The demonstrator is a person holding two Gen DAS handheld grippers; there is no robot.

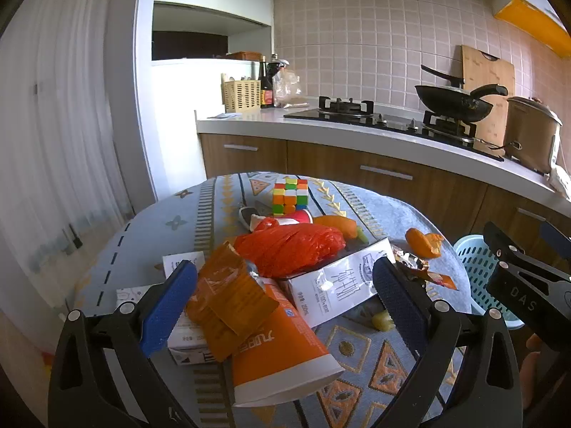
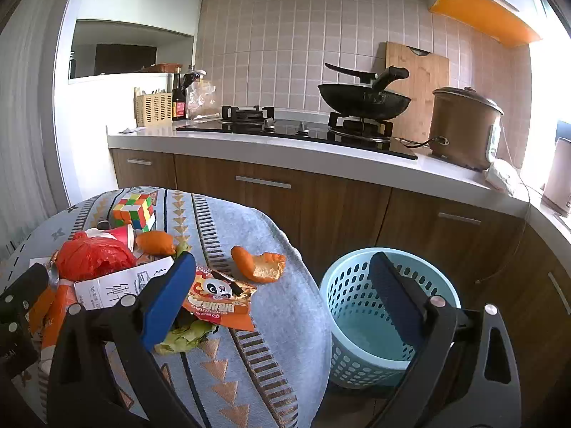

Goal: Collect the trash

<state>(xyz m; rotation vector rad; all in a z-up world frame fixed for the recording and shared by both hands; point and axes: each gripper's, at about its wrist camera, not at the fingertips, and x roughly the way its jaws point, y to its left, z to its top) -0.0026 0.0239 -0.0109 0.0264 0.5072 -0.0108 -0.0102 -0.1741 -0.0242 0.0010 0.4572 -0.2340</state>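
Note:
Trash is piled on a round table with a patterned cloth [image 1: 357,356]: an orange paper cup on its side [image 1: 282,356], a crumpled brown wrapper [image 1: 225,296], a red plastic bag [image 1: 289,249], a white carton [image 1: 339,285], orange peel [image 1: 424,242] and a panda snack wrapper [image 2: 217,299]. My left gripper [image 1: 285,303] is open, its fingers either side of the cup and wrapper, above them. My right gripper [image 2: 282,303] is open and empty over the table's right edge, its right finger over a light blue basket [image 2: 357,356] on the floor.
A Rubik's cube [image 1: 289,195] and a red-and-white cup [image 2: 121,235] sit at the table's far side. Lettuce scraps [image 2: 185,335] lie near my right gripper's left finger. Behind runs a kitchen counter [image 2: 285,153] with a hob, a wok [image 2: 364,100] and a rice cooker [image 2: 464,125].

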